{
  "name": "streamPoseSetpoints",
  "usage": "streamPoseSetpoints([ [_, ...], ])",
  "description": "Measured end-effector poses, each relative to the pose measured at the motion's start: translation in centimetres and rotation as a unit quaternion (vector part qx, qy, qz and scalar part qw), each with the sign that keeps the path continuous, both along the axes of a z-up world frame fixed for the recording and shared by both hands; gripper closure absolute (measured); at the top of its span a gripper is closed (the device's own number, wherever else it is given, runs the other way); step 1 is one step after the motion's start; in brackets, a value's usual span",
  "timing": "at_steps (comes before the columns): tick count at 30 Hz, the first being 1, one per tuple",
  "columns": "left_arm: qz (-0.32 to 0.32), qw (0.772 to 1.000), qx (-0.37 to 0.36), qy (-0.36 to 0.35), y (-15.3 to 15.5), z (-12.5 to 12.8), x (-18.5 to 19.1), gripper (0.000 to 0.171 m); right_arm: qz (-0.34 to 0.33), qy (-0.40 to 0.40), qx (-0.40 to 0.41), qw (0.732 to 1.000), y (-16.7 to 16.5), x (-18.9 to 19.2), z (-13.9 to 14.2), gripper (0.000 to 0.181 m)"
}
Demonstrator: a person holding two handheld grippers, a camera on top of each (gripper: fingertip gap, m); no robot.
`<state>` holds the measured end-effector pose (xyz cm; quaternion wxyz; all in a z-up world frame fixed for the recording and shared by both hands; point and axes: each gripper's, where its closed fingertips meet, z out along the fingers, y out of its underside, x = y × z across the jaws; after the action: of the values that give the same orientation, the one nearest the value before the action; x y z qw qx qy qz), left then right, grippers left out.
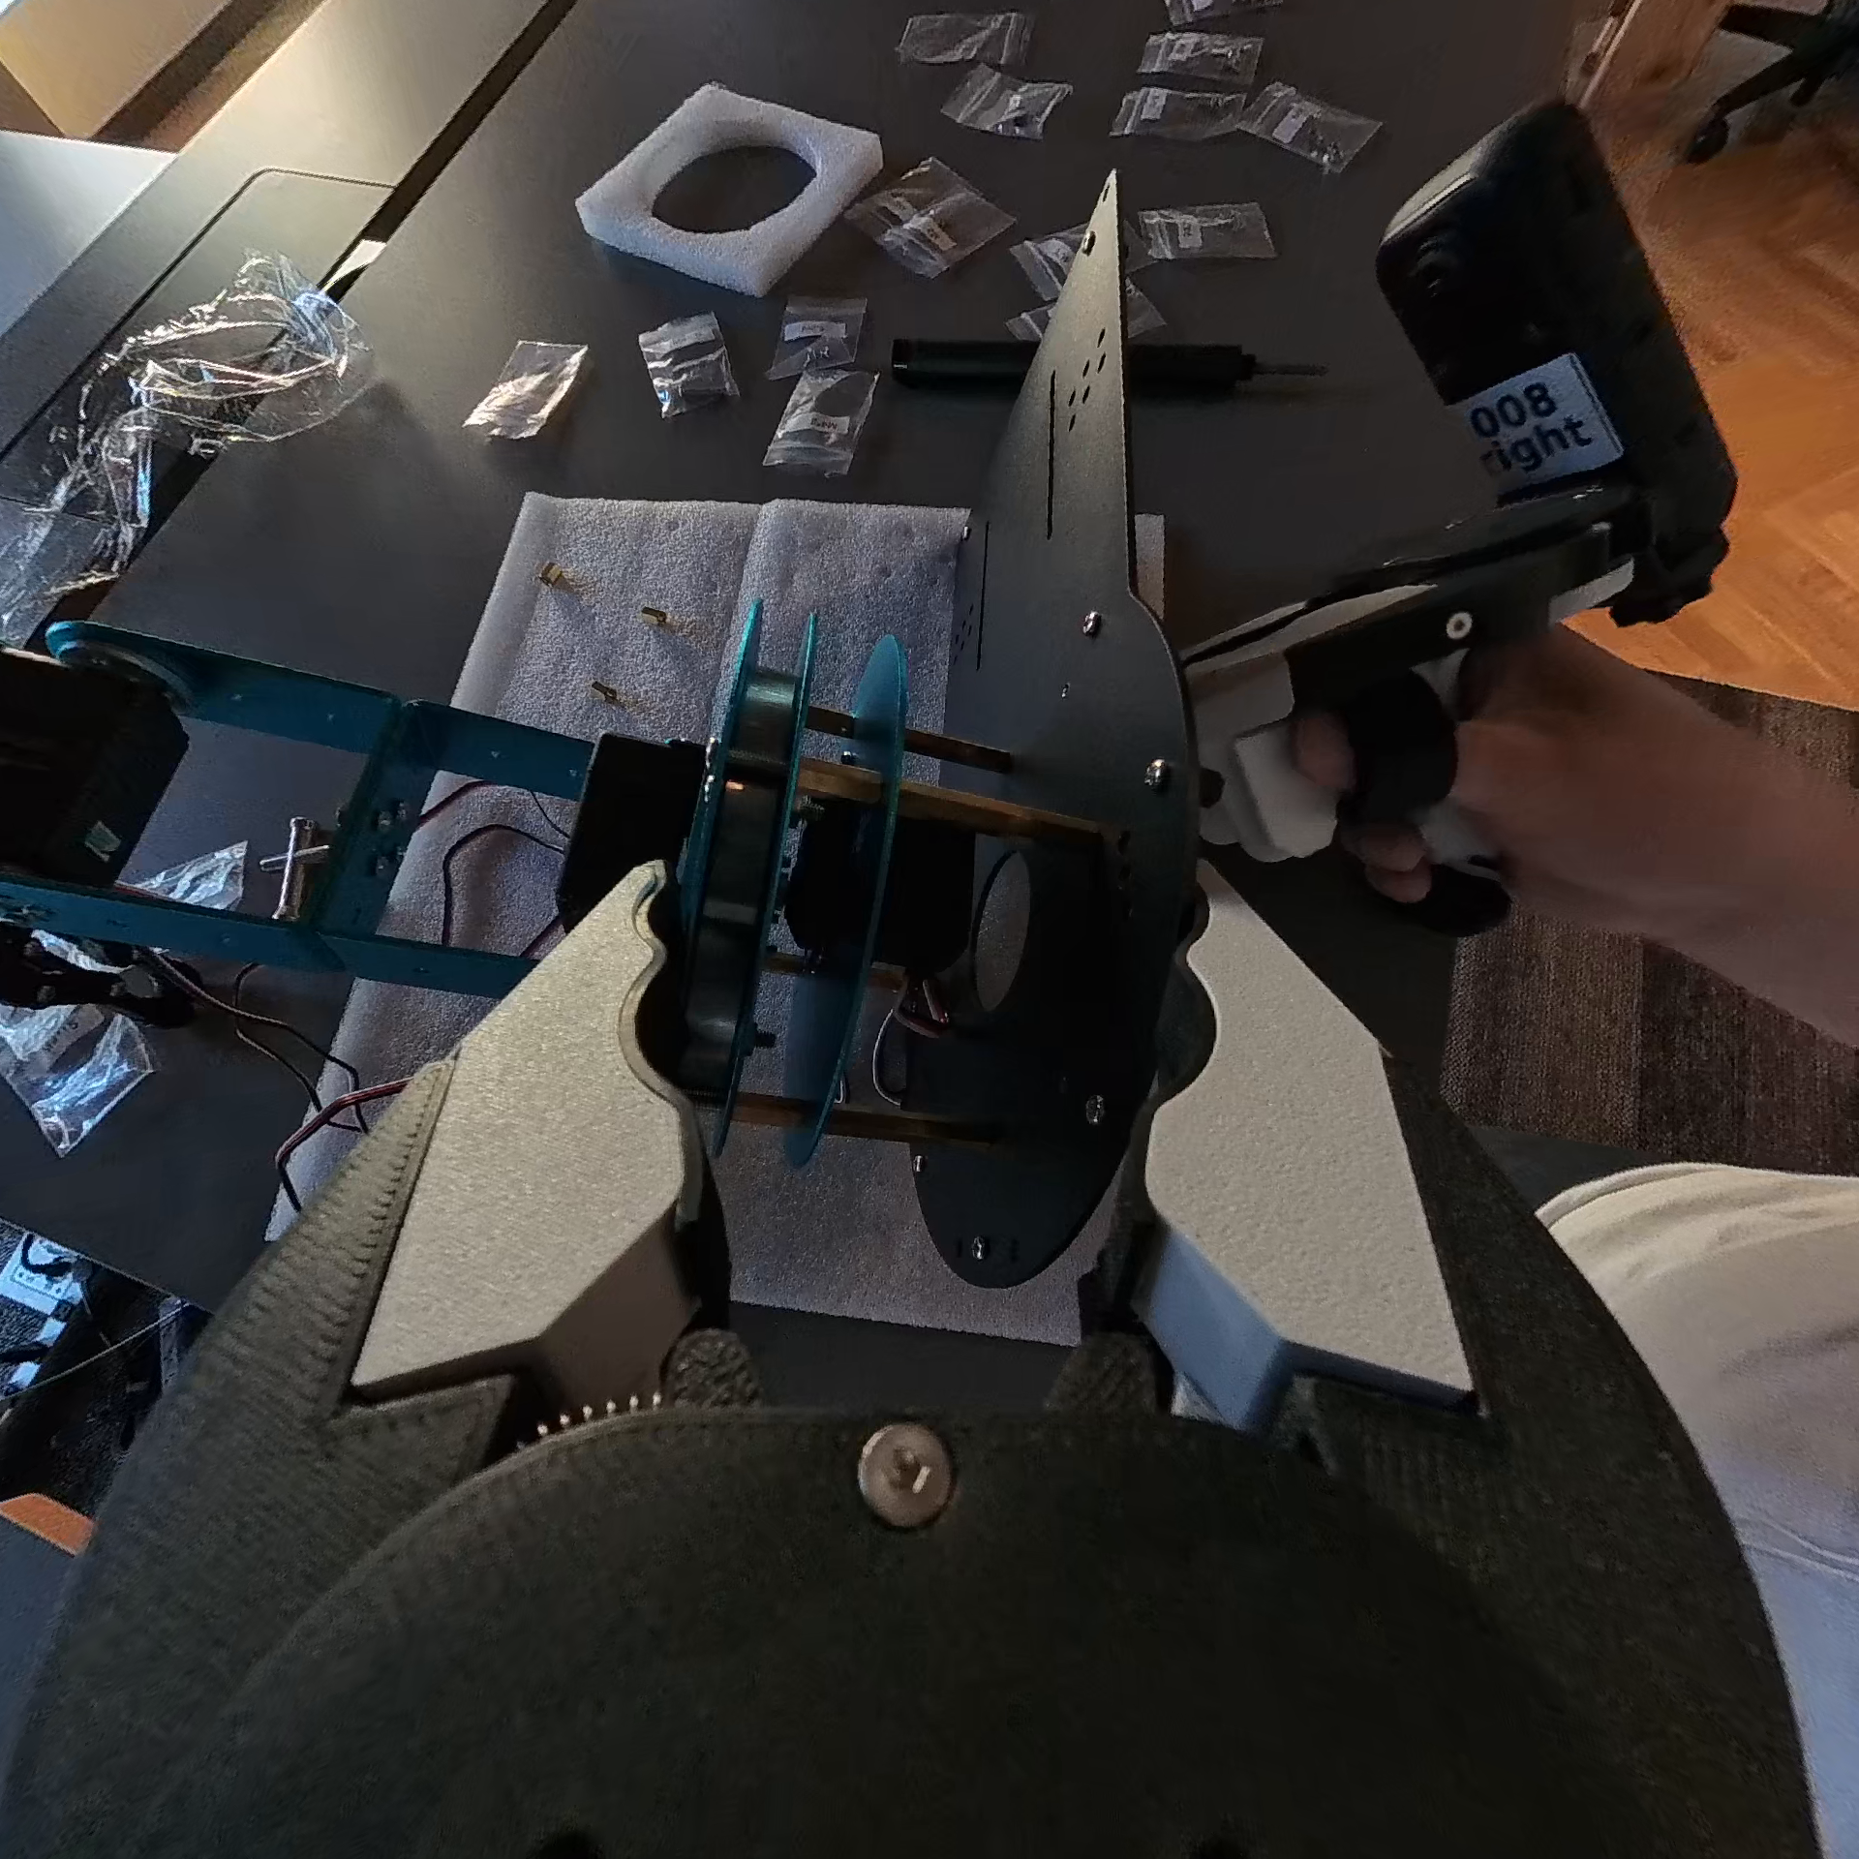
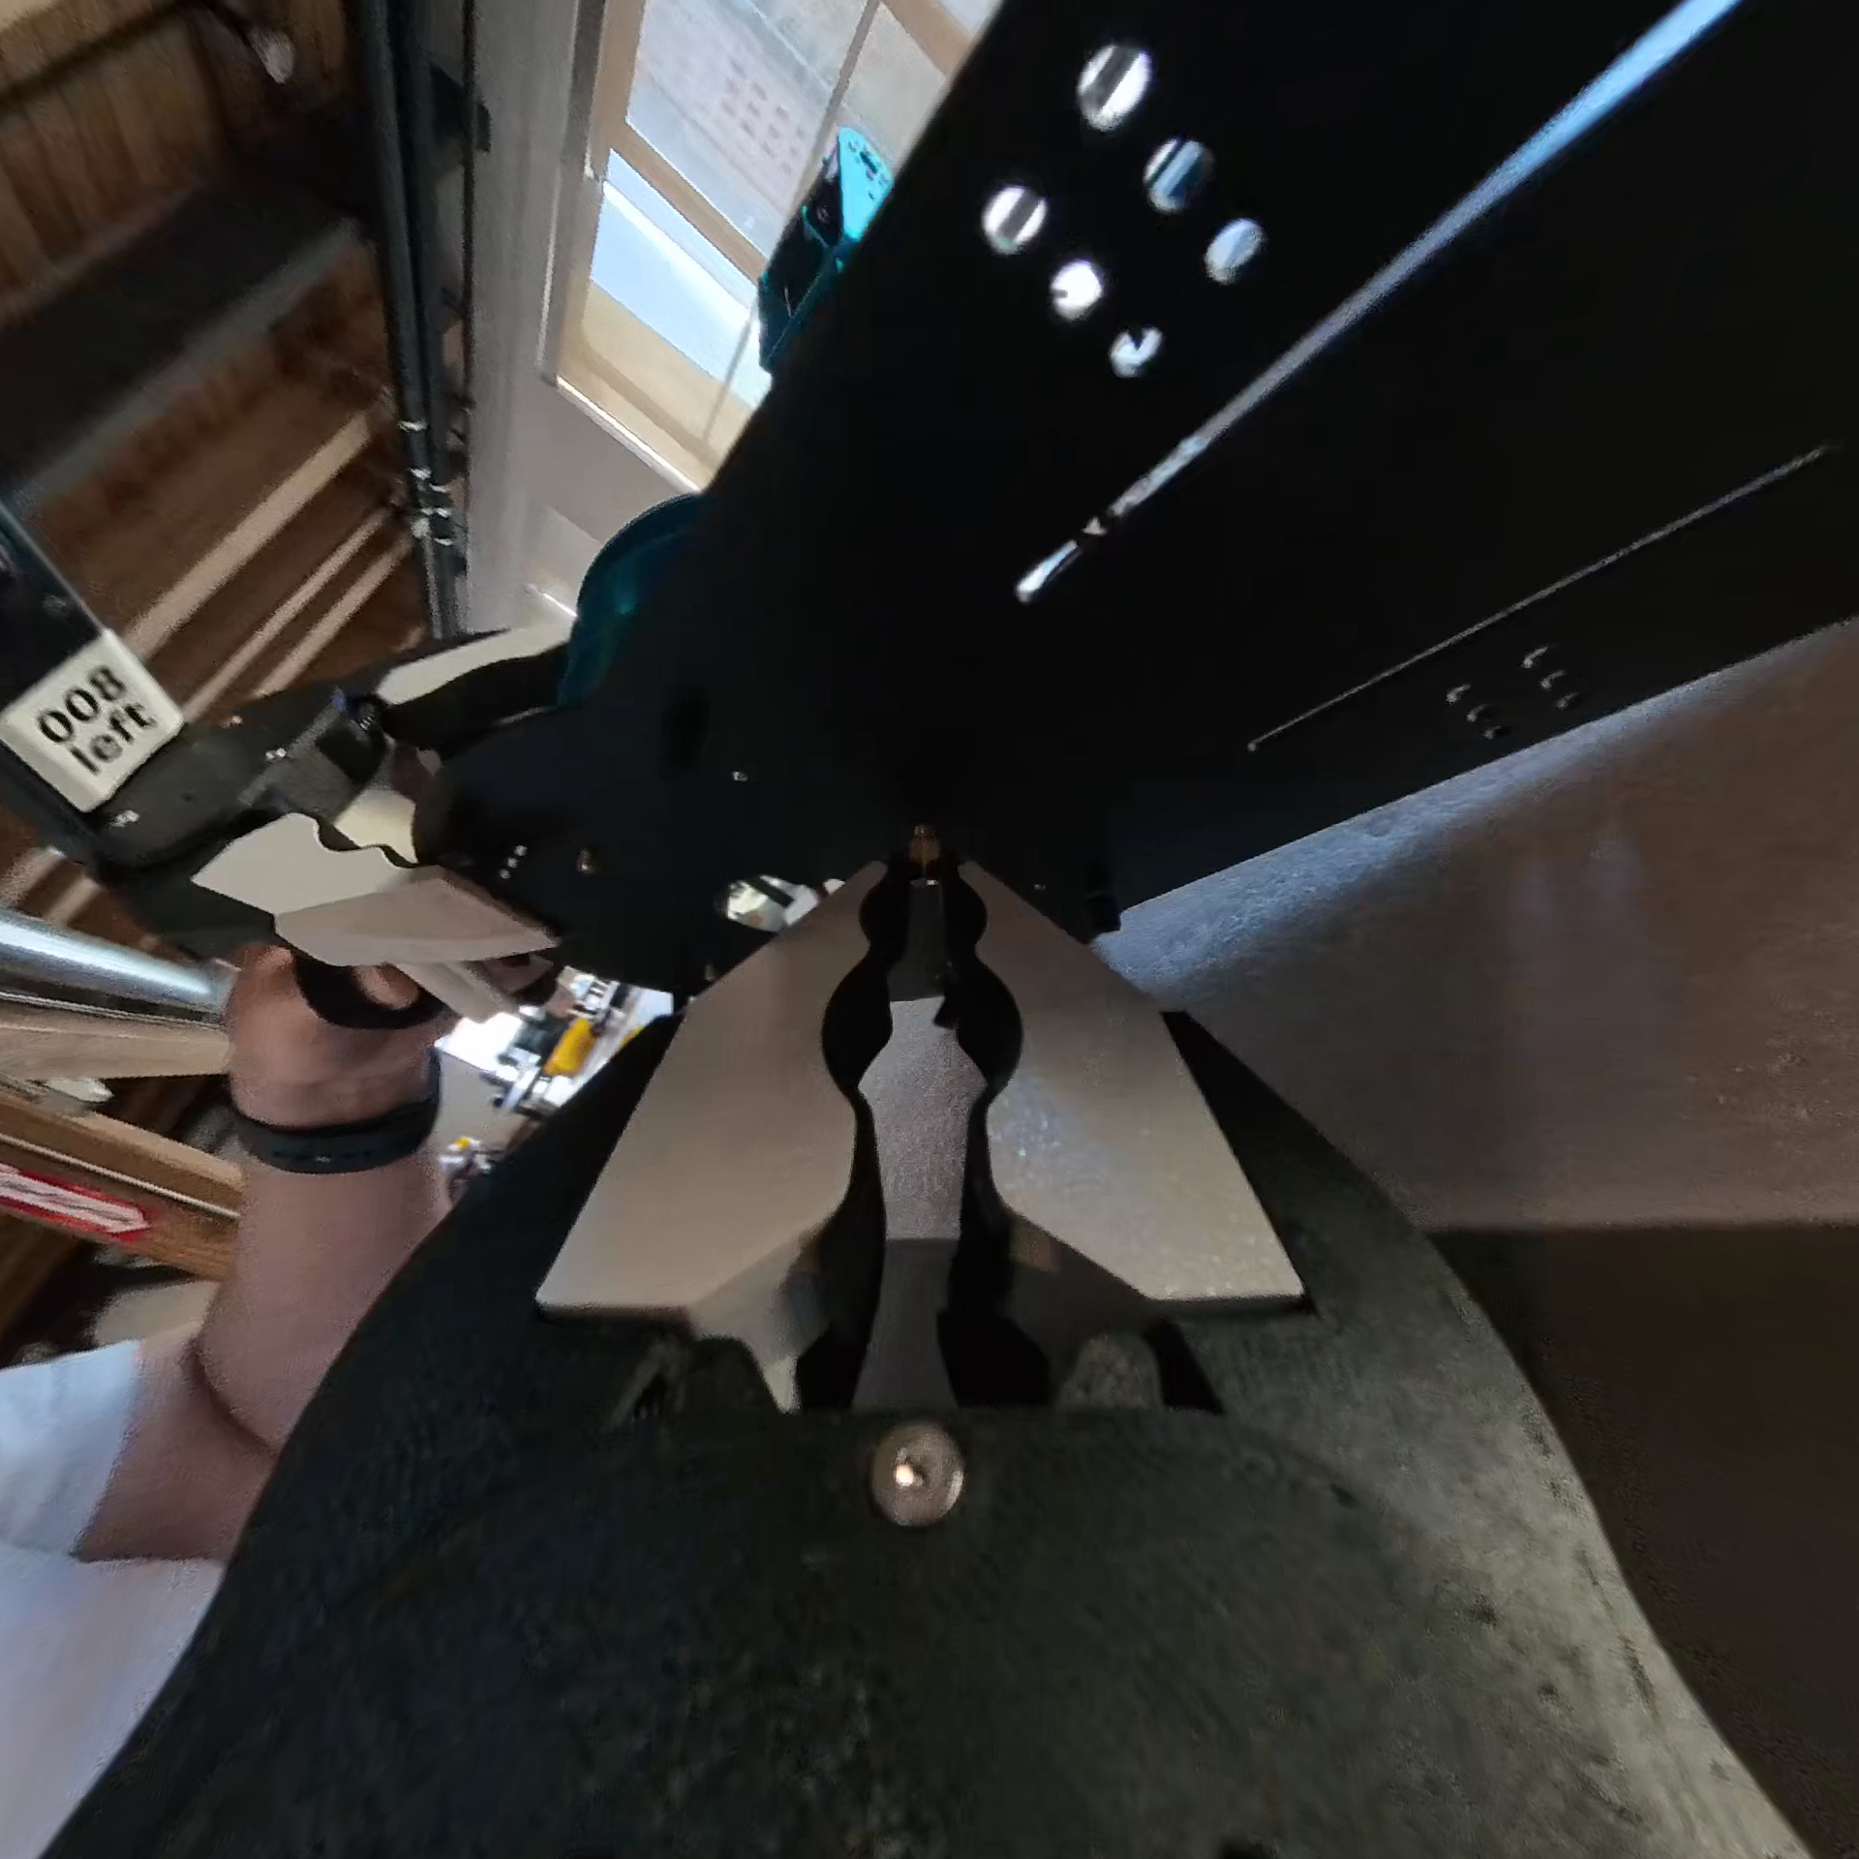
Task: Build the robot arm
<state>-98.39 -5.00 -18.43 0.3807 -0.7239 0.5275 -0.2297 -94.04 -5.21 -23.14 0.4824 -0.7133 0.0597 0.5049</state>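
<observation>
Left tongs (image 1: 920,941): spread wide, clasping the kit's stacked base, teal discs (image 1: 749,865) against one finger, black plate (image 1: 1081,704) against the other.
Plate: on edge over white foam sheet (image 1: 644,594) on the desk (image 1: 483,251), long axis toward 12 o'clock.
Right tongs (image 2: 920,885): nearly closed on a small brass-tipped post (image 2: 920,855) touching the plate's outer face.

Black plate (image 2: 1308,503) cut off (top right); bags' (image 1: 815,417) contents indistinct.

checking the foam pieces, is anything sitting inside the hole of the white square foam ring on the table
No, the white foam ring lies alone on the dark table, and only bare tabletop shows through its hole.
</observation>
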Motion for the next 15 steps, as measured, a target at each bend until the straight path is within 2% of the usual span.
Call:
streamPoseSetpoints([
  [8,0.000,1.000,0.000,0.000,0.00,-0.01,-0.01,0.076,0.036,0.093,-0.045,0.994,-0.04,0.08,0.09,0.178],
  [15,0.000,1.000,0.001,-0.001,0.00,-0.01,-0.02,0.077,0.046,0.099,-0.045,0.993,0.24,0.59,0.38,0.178],
])
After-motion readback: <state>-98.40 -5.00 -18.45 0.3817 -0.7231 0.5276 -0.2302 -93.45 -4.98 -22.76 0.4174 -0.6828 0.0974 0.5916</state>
